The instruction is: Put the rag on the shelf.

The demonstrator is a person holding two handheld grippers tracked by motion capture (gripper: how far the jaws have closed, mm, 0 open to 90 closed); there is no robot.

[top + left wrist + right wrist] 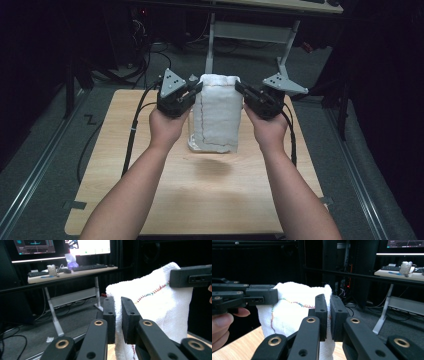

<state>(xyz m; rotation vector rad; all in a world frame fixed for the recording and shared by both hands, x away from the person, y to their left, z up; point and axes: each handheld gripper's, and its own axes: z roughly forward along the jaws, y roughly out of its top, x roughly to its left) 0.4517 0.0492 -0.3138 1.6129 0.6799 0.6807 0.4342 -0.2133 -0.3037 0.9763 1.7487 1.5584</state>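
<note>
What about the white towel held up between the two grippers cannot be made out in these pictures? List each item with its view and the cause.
- High view: the towel top corners, covered by the left gripper and right gripper.
- Left gripper view: the towel's lower edge, cut off by the frame and jaws.
- Right gripper view: the cloth between the pads, hidden by them.

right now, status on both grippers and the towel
Left gripper and right gripper both shut on white towel, one top corner each. Towel hanging between them above the table. Nothing in the way.
</note>
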